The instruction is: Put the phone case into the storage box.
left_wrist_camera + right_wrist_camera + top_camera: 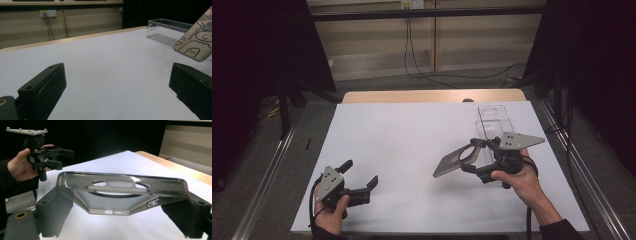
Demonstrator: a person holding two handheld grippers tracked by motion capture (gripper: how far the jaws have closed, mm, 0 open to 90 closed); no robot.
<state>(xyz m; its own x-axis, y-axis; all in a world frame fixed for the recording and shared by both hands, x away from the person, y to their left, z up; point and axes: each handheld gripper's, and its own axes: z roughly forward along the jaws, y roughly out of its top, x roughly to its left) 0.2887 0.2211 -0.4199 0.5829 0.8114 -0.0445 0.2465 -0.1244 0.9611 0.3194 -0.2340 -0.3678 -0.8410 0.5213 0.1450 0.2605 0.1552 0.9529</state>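
Landmark: clear plastic tray (494, 120) at the white table's (412, 145) far right.
Phone case (454, 161): lifted off the table, tilted, just in front of the tray.
Right gripper (473, 156): jaws clamped across the case's sides.
Left gripper (360, 176): jaws wide apart, holding nothing, well left of the tray.

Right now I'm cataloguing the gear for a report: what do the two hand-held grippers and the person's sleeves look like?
Both are black. The left hand-held gripper has two blocky jaws, a grey three-cornered plate with dark holes on top and a black cable trailing back. The right hand-held gripper has the same plate and a cable. A brass-coloured ring sits near each gripper camera. The sleeves are dark.
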